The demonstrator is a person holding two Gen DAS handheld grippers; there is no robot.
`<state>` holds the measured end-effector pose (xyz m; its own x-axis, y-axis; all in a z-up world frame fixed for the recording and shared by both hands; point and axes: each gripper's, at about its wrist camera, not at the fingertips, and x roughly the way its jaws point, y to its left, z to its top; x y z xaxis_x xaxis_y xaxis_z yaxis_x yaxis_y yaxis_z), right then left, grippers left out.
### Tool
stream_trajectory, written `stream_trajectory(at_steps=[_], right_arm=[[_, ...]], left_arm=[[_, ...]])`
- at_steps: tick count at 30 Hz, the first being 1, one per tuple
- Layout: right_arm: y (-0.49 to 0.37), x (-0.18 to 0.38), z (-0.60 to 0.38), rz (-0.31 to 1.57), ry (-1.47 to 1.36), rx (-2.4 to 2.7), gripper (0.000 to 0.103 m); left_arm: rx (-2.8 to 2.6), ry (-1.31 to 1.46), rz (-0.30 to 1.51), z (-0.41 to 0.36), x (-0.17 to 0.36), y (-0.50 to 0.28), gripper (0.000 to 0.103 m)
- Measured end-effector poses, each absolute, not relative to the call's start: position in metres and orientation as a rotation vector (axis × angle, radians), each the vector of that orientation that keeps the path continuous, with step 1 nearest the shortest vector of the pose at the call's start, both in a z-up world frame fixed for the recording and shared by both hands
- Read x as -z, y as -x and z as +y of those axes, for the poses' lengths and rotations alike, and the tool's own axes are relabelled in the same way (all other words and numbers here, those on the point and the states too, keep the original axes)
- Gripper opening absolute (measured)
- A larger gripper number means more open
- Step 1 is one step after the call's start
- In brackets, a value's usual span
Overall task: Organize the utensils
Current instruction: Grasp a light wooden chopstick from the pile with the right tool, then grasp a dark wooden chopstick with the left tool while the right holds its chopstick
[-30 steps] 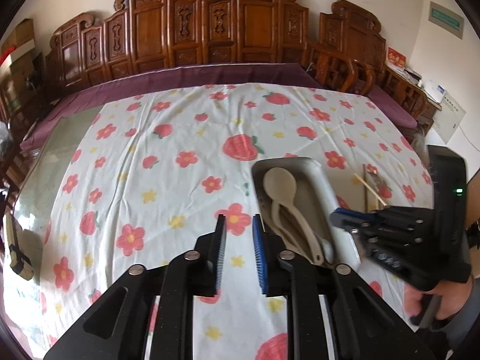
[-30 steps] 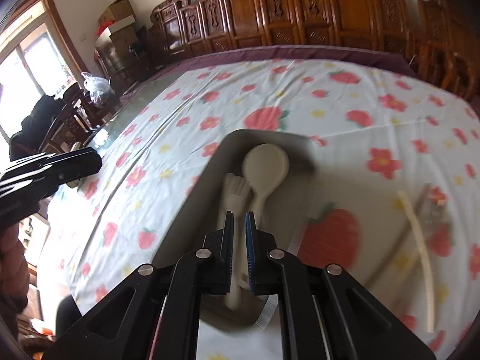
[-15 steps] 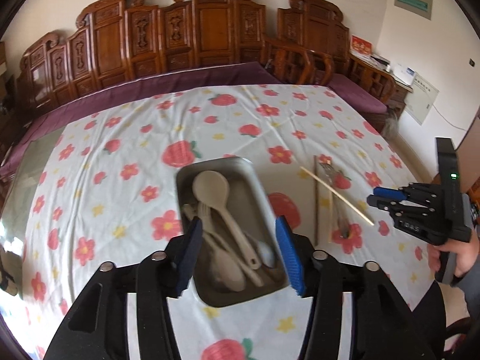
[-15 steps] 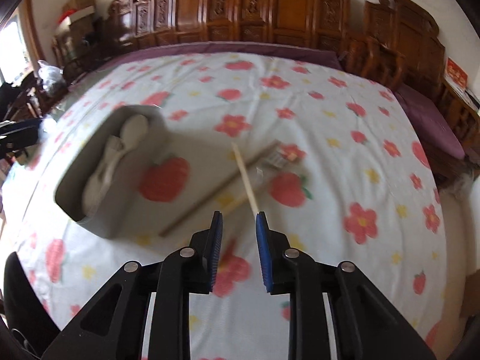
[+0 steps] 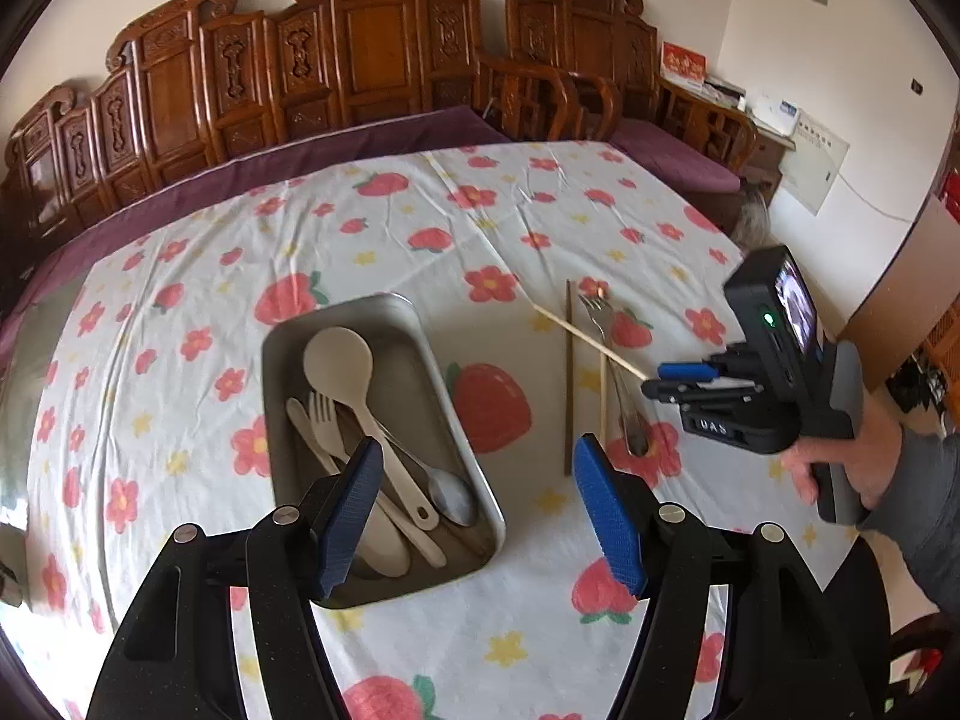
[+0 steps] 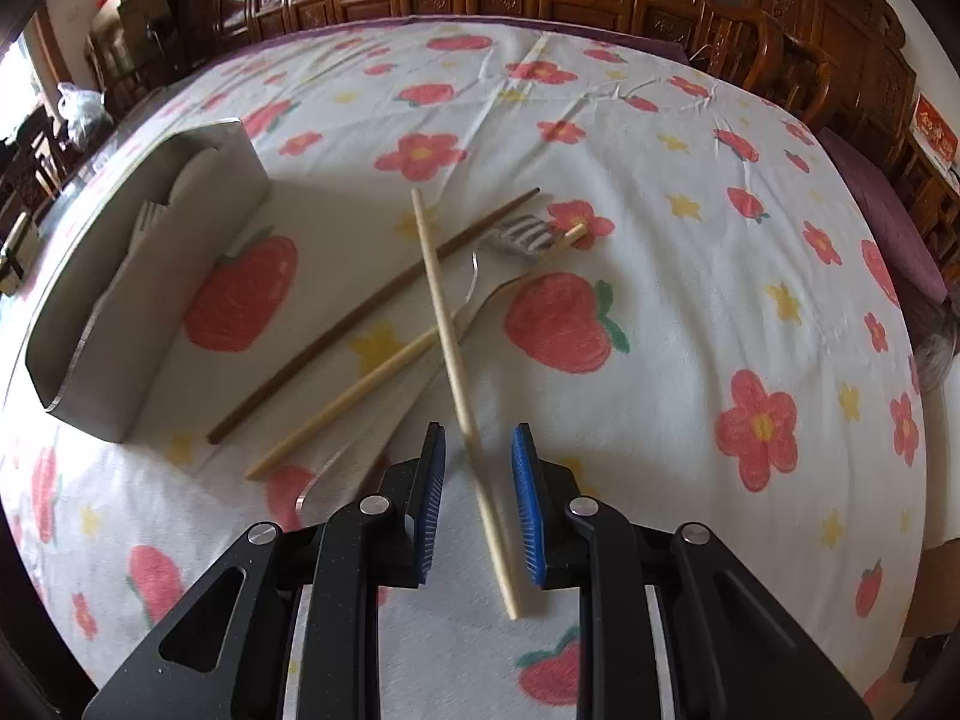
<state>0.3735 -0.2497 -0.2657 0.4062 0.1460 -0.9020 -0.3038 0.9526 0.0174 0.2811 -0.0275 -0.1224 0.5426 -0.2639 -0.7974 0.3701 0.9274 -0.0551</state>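
Note:
A metal tray (image 5: pixel 420 360) on the flowered tablecloth holds a beige ladle (image 5: pixel 342 360), a beige fork, a metal spoon and other utensils. The tray also shows in the right wrist view (image 6: pixel 150 300). Right of it lie a dark chopstick (image 6: pixel 372 306), a light chopstick (image 6: pixel 390 372), a metal fork (image 6: pixel 516 237) and a second light chopstick (image 6: pixel 447 336) lying across them. My right gripper (image 6: pixel 477 480) is open, its jaws either side of that chopstick's near end. My left gripper (image 5: pixel 477 516) is open wide and empty above the tray's near right corner.
Carved wooden chairs (image 5: pixel 372 60) line the table's far side. My right gripper and the hand holding it (image 5: pixel 774 396) show at the right in the left wrist view. A white wall with a panel (image 5: pixel 810 168) stands to the right.
My right gripper swung from over the tray to the loose chopsticks and opened around one. My left gripper opened wide and moved right, bringing the tray under it.

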Motion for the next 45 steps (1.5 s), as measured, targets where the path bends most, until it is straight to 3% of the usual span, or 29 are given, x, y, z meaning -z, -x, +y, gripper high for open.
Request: stream_trajectory(at_steps=[4,8,27,45], right_arm=[[-0.373,0.267,-0.248,1.104,0.197,-0.294,0.023],[-0.368,0.266,-0.244,1.093,0.221,-0.321,0.006],[-0.304,0.232,-0.307,1.022,-0.032,-0.252,0.006],[-0.274,0.254,-0.322,1.057,-0.085,-0.239,0.006]], left_arm=[[0.388,-0.129,0.940,-0.036,0.129,-0.280,0.063],[0.399,-0.131,0.955,-0.046,0.137,-0.280,0.063],[0.434,-0.200,1.029,-0.109,0.175,-0.304,0.063],[0.411,-0.266,1.139,-0.151,0.218,-0.360,0.037]])
